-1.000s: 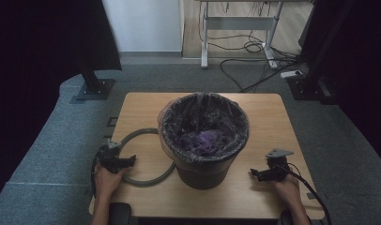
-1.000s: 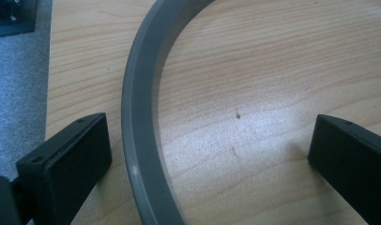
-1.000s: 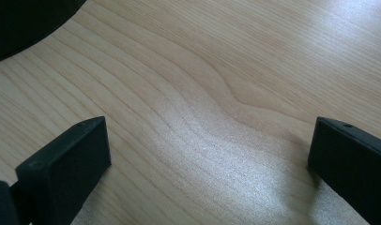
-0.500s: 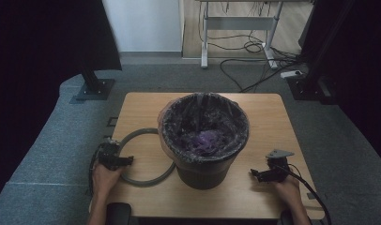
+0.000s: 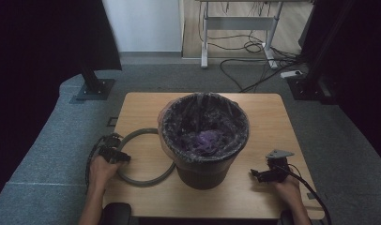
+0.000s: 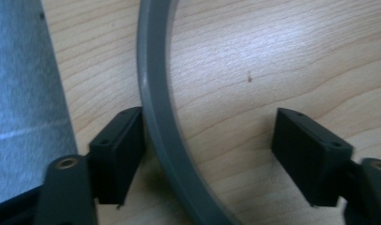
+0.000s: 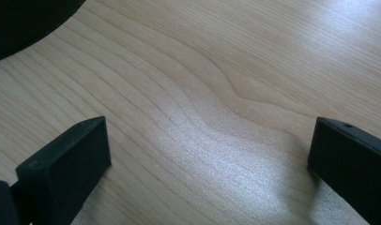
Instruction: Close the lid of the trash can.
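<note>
A dark round bin (image 5: 202, 174) lined with a black bag (image 5: 175, 117) stands mid-table, with something purple (image 5: 205, 139) at its bottom. A grey ring (image 5: 142, 181) lies flat on the table left of the bin, partly tucked behind its base. My left gripper (image 5: 121, 157) straddles the ring's left arc. In the left gripper view the ring (image 6: 156, 93) runs between the jaws of the left gripper (image 6: 209, 140), which have just been closing. The left pad (image 6: 125, 140) touches the ring; the other stands well clear. My right gripper (image 5: 255, 174) rests open right of the bin, with bare wood between the jaws of the right gripper (image 7: 207, 140).
The wooden table (image 5: 146, 108) sits on grey carpet. A dark stand base (image 5: 92, 89) is at the back left, and a desk frame with cables (image 5: 254, 47) lies behind. The bin's edge (image 7: 24, 23) shows in the right gripper view's top-left corner.
My left hand has shifted slightly at the ring's left arc. The right hand, bin and ring have stayed where they were.
</note>
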The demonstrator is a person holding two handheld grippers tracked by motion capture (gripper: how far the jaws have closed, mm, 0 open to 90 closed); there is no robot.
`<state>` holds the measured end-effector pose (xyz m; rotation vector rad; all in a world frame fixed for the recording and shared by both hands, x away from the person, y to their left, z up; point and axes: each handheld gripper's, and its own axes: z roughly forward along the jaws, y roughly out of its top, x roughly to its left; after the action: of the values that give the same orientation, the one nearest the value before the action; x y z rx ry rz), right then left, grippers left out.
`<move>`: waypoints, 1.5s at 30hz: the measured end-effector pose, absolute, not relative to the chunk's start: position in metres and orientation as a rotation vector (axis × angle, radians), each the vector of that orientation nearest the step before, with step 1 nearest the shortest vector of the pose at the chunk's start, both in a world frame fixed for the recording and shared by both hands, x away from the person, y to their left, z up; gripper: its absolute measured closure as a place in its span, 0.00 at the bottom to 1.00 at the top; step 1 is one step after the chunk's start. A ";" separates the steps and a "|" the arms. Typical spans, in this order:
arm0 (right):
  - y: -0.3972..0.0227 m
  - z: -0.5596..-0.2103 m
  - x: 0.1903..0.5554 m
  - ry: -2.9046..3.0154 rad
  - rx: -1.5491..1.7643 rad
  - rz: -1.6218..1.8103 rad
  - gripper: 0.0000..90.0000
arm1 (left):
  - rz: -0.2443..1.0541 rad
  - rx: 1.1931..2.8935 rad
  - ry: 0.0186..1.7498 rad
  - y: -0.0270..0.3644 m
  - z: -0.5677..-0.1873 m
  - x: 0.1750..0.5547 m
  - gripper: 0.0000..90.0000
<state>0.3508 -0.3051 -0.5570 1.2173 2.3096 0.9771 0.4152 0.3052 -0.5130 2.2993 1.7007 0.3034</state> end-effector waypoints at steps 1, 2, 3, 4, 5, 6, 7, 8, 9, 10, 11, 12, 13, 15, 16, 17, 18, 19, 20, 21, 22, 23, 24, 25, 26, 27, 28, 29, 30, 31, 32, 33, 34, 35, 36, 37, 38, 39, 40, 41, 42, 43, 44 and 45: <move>-0.305 -0.557 0.351 2.310 1.213 0.976 0.00 | 0.292 2.308 1.715 0.305 -0.512 0.417 0.32; -0.305 -0.557 0.351 2.311 1.213 0.976 0.00 | 0.277 2.319 1.730 0.305 -0.511 0.419 0.33; -0.305 -0.557 0.351 2.311 1.212 0.976 0.00 | 0.261 2.329 1.751 0.305 -0.510 0.421 0.35; -0.305 -0.557 0.351 2.312 1.212 0.976 0.00 | 0.245 2.338 1.764 0.304 -0.509 0.423 0.37; -0.305 -0.557 0.351 2.312 1.212 0.976 0.00 | 0.235 2.346 1.775 0.304 -0.508 0.425 0.38; -0.305 -0.557 0.350 2.313 1.212 0.975 0.00 | 0.218 2.357 1.789 0.303 -0.508 0.427 0.39; -0.305 -0.557 0.350 2.314 1.211 0.976 0.00 | 0.205 2.363 1.805 0.303 -0.507 0.430 0.41; -0.305 -0.557 0.350 2.314 1.209 0.977 0.00 | 0.193 2.369 1.819 0.303 -0.506 0.432 0.43; -0.305 -0.557 0.350 2.315 1.210 0.976 0.00 | 0.178 2.378 1.833 0.303 -0.506 0.434 0.45; -0.305 -0.557 0.350 2.316 1.206 0.977 0.00 | 0.168 2.381 1.844 0.303 -0.505 0.436 0.48; -0.305 -0.557 0.350 2.317 1.205 0.977 0.00 | 0.158 2.384 1.856 0.303 -0.505 0.437 0.50; -0.305 -0.557 0.350 2.317 1.205 0.977 0.00 | 0.148 2.388 1.865 0.304 -0.504 0.439 0.51; -0.305 -0.557 0.350 2.318 1.203 0.977 0.00 | 0.141 2.391 1.873 0.304 -0.504 0.440 0.53; -0.305 -0.557 0.350 2.318 1.202 0.978 0.00 | 0.132 2.379 1.905 0.305 -0.503 0.442 0.59; -0.305 -0.557 0.350 2.318 1.203 0.979 0.00 | 0.128 2.378 1.917 0.307 -0.502 0.443 0.63; -0.305 -0.557 0.350 2.318 1.203 0.979 0.00 | 0.124 2.376 1.926 0.308 -0.502 0.444 0.67; -0.305 -0.557 0.350 2.318 1.203 0.978 0.00 | 0.125 2.371 1.932 0.309 -0.502 0.444 0.70; -0.305 -0.557 0.350 2.318 1.202 0.978 0.00 | 0.127 2.369 1.937 0.310 -0.502 0.444 0.74; -0.305 -0.557 0.350 2.318 1.202 0.978 0.00 | 0.127 2.370 1.936 0.311 -0.502 0.444 0.77; -0.305 -0.557 0.350 2.318 1.202 0.978 0.00 | 0.124 2.366 1.934 0.313 -0.501 0.444 0.81; -0.305 -0.557 0.350 2.318 1.202 0.978 0.00 | 0.123 2.362 1.930 0.314 -0.501 0.443 0.81; -0.305 -0.557 0.350 2.318 1.202 0.978 0.00 | 0.119 2.360 1.932 0.314 -0.501 0.443 0.83; -0.305 -0.557 0.350 2.318 1.202 0.978 0.00 | 0.121 2.359 1.932 0.315 -0.501 0.443 0.84; -0.305 -0.557 0.350 2.319 1.202 0.978 0.00 | 0.116 2.364 1.929 0.316 -0.501 0.444 0.85; -0.305 -0.557 0.350 2.318 1.202 0.978 0.00 | 0.109 2.367 1.926 0.317 -0.501 0.444 0.86; -0.305 -0.557 0.350 2.319 1.201 0.977 0.00 | 0.100 2.375 1.918 0.318 -0.501 0.445 0.88; -0.305 -0.557 0.350 2.319 1.201 0.977 0.00 | 0.087 2.392 1.903 0.318 -0.501 0.445 0.88; -0.305 -0.557 0.350 2.319 1.202 0.978 0.00 | 0.062 2.384 1.906 0.319 -0.501 0.447 0.88; -0.305 -0.557 0.350 2.319 1.201 0.977 0.00 | 0.055 2.382 1.907 0.320 -0.501 0.447 0.88; -0.305 -0.557 0.350 2.318 1.201 0.977 0.00 | 0.043 2.382 1.906 0.320 -0.501 0.448 0.89; -0.305 -0.557 0.350 2.318 1.201 0.978 0.00 | 0.030 2.384 1.905 0.321 -0.501 0.449 0.89; -0.305 -0.557 0.350 2.319 1.201 0.977 0.00 | 0.020 2.383 1.904 0.321 -0.500 0.449 0.89; -0.305 -0.557 0.350 2.319 1.201 0.976 0.00 | 0.007 2.382 1.901 0.322 -0.500 0.450 0.89; -0.305 -0.557 0.350 2.319 1.201 0.976 0.00 | -0.002 2.377 1.902 0.323 -0.499 0.451 0.89; -0.305 -0.557 0.350 2.319 1.201 0.976 0.00 | -0.006 2.379 1.899 0.323 -0.498 0.451 0.89; -0.305 -0.557 0.350 2.319 1.201 0.976 0.00 | -0.008 2.378 1.895 0.324 -0.497 0.452 0.89; -0.305 -0.557 0.350 2.319 1.201 0.976 0.00 | -0.008 2.381 1.897 0.324 -0.496 0.453 0.89; -0.305 -0.557 0.350 2.319 1.201 0.976 0.00 | -0.016 2.379 1.898 0.324 -0.494 0.453 0.89; -0.305 -0.557 0.350 2.319 1.201 0.976 0.00 | -0.023 2.380 1.893 0.324 -0.492 0.454 0.89; -0.305 -0.557 0.350 2.319 1.201 0.976 0.00 | -0.024 2.383 1.889 0.324 -0.490 0.454 0.89; -0.305 -0.557 0.350 2.319 1.201 0.976 0.00 | -0.030 2.384 1.893 0.325 -0.487 0.455 0.89; -0.305 -0.557 0.350 2.319 1.201 0.976 0.00 | -0.030 2.385 1.890 0.326 -0.486 0.455 0.89; -0.305 -0.557 0.350 2.319 1.201 0.976 0.00 | -0.038 2.382 1.890 0.327 -0.483 0.456 0.89; -0.305 -0.557 0.350 2.319 1.201 0.976 0.00 | -0.051 2.370 1.899 0.328 -0.481 0.456 0.89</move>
<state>0.3500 -0.3054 -0.5569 1.2010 2.3192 0.9765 0.4562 0.3282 -0.4814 2.3698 1.8992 -0.0509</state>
